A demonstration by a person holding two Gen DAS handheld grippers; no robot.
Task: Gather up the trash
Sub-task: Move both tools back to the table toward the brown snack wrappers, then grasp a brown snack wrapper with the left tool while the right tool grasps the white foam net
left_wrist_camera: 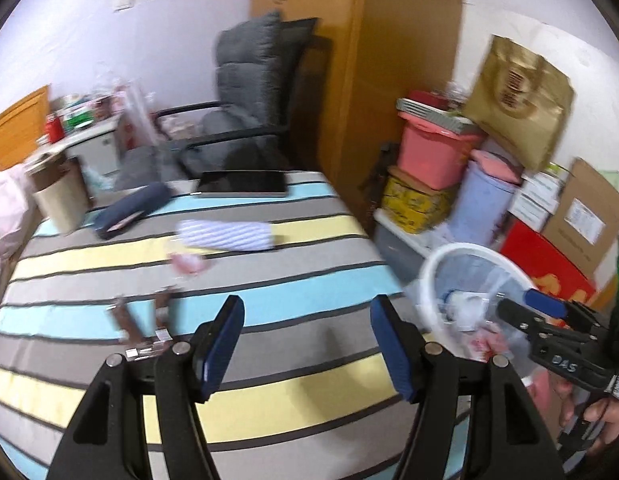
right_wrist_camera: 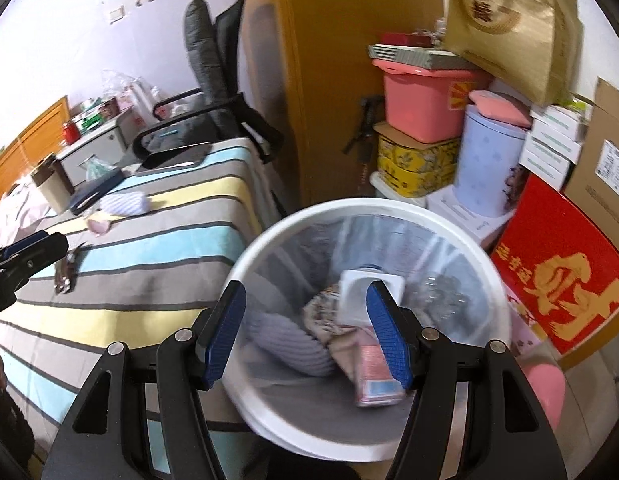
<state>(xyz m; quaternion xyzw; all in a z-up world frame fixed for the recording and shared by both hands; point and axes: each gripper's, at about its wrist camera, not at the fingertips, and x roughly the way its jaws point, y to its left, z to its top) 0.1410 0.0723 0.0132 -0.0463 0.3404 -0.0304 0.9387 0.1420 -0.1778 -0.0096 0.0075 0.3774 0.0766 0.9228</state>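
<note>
On the striped table (left_wrist_camera: 269, 280), at the near left, lie brown snack wrappers (left_wrist_camera: 127, 320), and a little farther a pink crumpled scrap (left_wrist_camera: 187, 264). They look light, thin and crinkly; I think a pinch at a raised fold is best. The left gripper (left_wrist_camera: 305, 344) hangs above the cloth, fingers wide, nothing between. At the right, the right gripper (right_wrist_camera: 305, 332) is over the white bin (right_wrist_camera: 449, 228), also wide and empty.

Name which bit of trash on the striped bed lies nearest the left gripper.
The brown wrapper, just ahead and left of the left gripper. The pink scrap lies farther up the bed.
</note>
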